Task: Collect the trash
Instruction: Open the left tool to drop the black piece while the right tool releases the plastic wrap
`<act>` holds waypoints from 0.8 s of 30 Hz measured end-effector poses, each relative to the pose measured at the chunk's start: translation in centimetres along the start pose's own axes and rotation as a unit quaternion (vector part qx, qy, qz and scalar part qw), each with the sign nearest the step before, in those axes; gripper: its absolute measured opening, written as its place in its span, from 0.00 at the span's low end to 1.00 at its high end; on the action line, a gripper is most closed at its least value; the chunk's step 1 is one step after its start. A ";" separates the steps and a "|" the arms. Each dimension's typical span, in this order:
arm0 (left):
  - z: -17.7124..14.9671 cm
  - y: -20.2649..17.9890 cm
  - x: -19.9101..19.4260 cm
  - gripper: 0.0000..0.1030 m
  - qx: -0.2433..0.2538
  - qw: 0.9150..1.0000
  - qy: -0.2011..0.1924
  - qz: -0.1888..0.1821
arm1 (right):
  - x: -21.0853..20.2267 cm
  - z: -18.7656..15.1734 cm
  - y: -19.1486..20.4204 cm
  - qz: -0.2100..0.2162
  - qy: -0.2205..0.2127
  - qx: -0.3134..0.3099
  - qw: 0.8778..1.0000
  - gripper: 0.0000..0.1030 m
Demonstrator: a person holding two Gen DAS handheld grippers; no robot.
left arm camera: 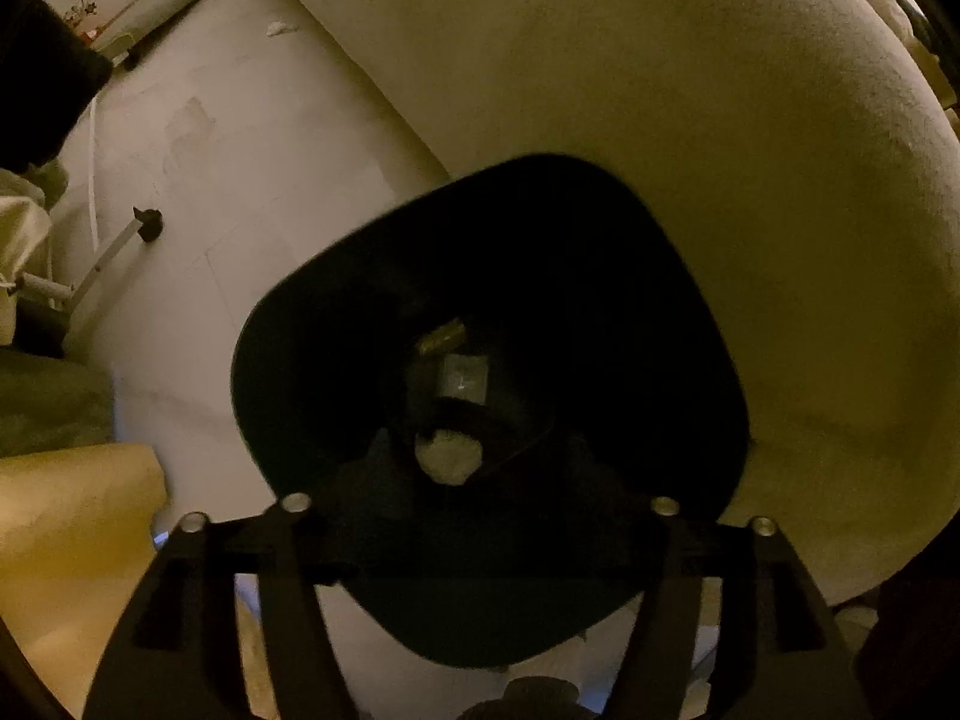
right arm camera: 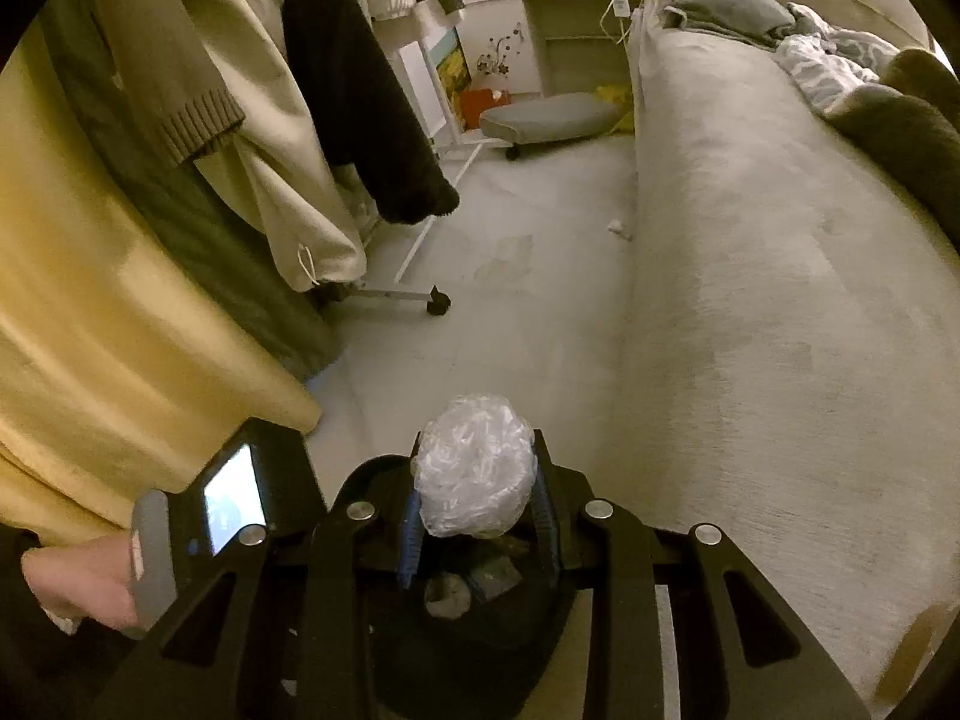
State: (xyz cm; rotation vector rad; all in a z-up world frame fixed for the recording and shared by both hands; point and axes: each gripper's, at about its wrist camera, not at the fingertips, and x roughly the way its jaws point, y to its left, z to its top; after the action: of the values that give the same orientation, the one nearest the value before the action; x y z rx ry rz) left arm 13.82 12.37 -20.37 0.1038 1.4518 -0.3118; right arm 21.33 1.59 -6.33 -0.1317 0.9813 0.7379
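Now the right gripper squeezes a ball of clear plastic above the black bin. Line it up over the middle first. Down in the bin, a paper wad lies below the left gripper's loose jaws.

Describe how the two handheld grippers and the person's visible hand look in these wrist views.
Both grippers are matte black, with angular slotted linkage arms joined by round silver pivot bolts. The right gripper has ribbed blue pads lining its black fingers. The left gripper shows only its black linkage here. In the right view, the left hand wraps a grey handle below a black housing with a lit screen; no sleeve is clearly visible.
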 end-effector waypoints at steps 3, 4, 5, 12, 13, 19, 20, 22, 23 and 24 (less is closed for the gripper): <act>-0.3 1.1 -0.4 0.76 -0.008 1.000 -0.004 -0.002 | 1.2 -0.1 0.3 -0.001 0.013 -0.001 1.000 0.30; -0.4 1.3 -0.5 0.78 -0.011 1.000 -0.006 -0.003 | 1.6 -0.2 0.5 -0.002 0.017 -0.003 1.000 0.30; -0.5 1.6 -0.7 0.79 -0.013 1.000 -0.007 -0.004 | 1.9 -0.2 0.7 -0.003 0.019 -0.004 1.000 0.30; -1.2 3.6 -2.0 0.79 -0.032 0.999 -0.031 -0.003 | 4.6 -0.5 2.1 -0.003 0.050 -0.011 0.999 0.30; -1.3 3.9 -2.3 0.79 -0.036 0.999 -0.035 -0.002 | 5.0 -0.6 2.3 -0.003 0.056 -0.013 0.998 0.30; -1.9 6.5 -4.0 0.79 -0.070 0.995 -0.070 0.006 | 7.8 -1.4 3.3 -0.008 0.096 -0.026 0.995 0.30; -2.0 6.8 -4.5 0.79 -0.075 0.994 -0.079 0.009 | 8.2 -1.6 3.4 -0.010 0.104 -0.027 0.994 0.30; -2.0 7.3 -5.4 0.76 -0.082 0.992 -0.097 0.015 | 9.1 -2.0 3.5 -0.011 0.119 -0.030 0.992 0.30; -2.0 7.6 -5.9 0.74 -0.084 0.990 -0.109 0.019 | 9.4 -2.2 3.5 -0.011 0.125 -0.032 0.992 0.30; -2.0 7.8 -6.3 0.73 -0.085 0.989 -0.119 0.022 | 9.8 -2.4 3.6 -0.013 0.131 -0.034 0.991 0.30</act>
State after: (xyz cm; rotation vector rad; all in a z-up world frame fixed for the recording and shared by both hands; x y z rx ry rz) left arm 13.48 21.24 -15.32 -0.0386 1.2308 -0.1561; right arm 20.71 8.33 -14.69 -0.3067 1.2027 0.7431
